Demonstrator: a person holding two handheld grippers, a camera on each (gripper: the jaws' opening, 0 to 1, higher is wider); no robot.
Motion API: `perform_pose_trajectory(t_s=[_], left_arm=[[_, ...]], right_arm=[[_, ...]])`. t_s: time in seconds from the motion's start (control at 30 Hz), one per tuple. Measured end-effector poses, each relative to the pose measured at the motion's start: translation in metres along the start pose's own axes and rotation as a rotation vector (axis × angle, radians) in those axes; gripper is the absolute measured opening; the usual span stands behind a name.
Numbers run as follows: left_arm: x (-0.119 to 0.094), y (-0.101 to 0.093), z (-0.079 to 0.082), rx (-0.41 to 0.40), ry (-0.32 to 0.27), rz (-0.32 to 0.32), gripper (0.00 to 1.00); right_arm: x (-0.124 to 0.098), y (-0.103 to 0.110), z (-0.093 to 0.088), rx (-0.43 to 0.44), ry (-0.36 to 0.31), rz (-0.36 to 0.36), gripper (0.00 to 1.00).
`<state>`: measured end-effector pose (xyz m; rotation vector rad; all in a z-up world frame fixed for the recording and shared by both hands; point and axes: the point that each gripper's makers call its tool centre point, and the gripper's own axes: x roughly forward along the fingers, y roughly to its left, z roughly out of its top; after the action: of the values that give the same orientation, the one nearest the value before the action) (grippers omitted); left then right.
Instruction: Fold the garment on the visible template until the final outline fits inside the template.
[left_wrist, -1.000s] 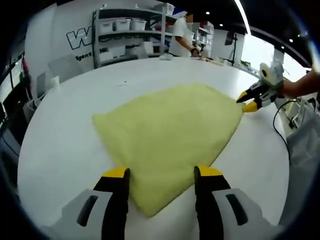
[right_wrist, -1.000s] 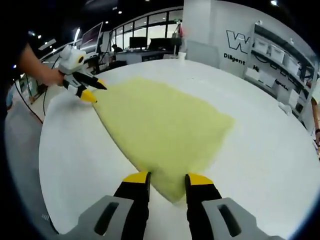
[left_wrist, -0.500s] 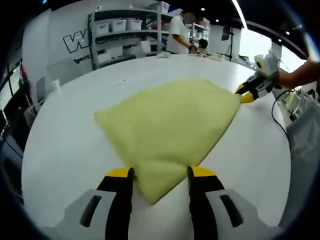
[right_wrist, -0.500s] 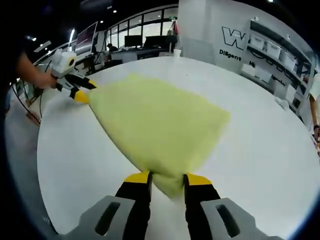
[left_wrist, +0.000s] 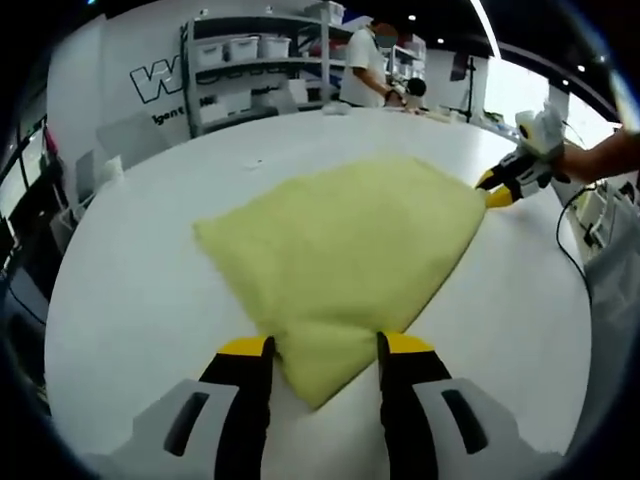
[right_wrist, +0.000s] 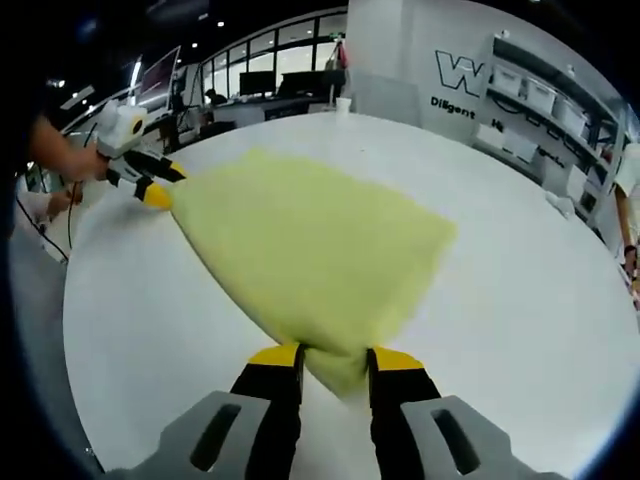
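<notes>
A pale yellow garment (left_wrist: 345, 250) of soft, fuzzy cloth is spread on the white round counter (left_wrist: 140, 290). Its outline is roughly four-cornered, with mostly smooth surface and slight folds gathered toward the two held corners. No print or seam can be made out.

In the left gripper view, the nearest corner of the garment is seen between the yellow-tipped jaws of the left tongs (left_wrist: 318, 350); the jaws stand close on either side of the cloth and appear clamped on that corner, the tip of which hangs just below them. From there the cloth widens away from the tongs across the counter. At its far right corner the right tongs (left_wrist: 497, 190) are seen, held by a hand, closed on the cloth's point.

In the right gripper view, the right tongs (right_wrist: 333, 358) are pinched on a near corner of the garment (right_wrist: 310, 240), bunched between the jaws. The left tongs (right_wrist: 150, 185) are seen at the far left corner, gripping it. A shelving rack (left_wrist: 255, 65) with bins stands beyond the counter.
</notes>
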<state>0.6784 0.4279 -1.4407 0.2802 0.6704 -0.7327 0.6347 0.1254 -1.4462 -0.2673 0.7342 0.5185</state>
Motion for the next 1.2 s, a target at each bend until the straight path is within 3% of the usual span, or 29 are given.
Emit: perform_pose_trajectory(t_s=[0.47,0.63,0.8,0.93,1.07,1.2], left_arm=[[0.023,0.024,0.018,0.011,0.027,0.013,0.47],[0.025,0.027,0.020,0.011,0.032,0.016,0.47],[0.024,0.032,0.020,0.019,0.037,0.023,0.53],[0.019,0.026,0.019,0.048,0.039,0.020,0.52],[0.013,0.018,0.016,0.106,0.052,0.009,0.49],[0.006,0.015,0.015,0.095,0.043,0.008,0.49]], right_arm=[[0.023,-0.026,0.020,0.001,0.012,-0.014,0.22],[0.023,-0.025,0.020,0.013,0.005,-0.015,0.22],[0.019,-0.022,0.021,-0.065,-0.013,-0.031,0.27],[0.020,-0.015,0.020,-0.049,-0.016,-0.002,0.40],[0.017,-0.010,0.018,-0.055,-0.009,0.007,0.40],[0.010,-0.009,0.016,-0.055,-0.010,0.005,0.40]])
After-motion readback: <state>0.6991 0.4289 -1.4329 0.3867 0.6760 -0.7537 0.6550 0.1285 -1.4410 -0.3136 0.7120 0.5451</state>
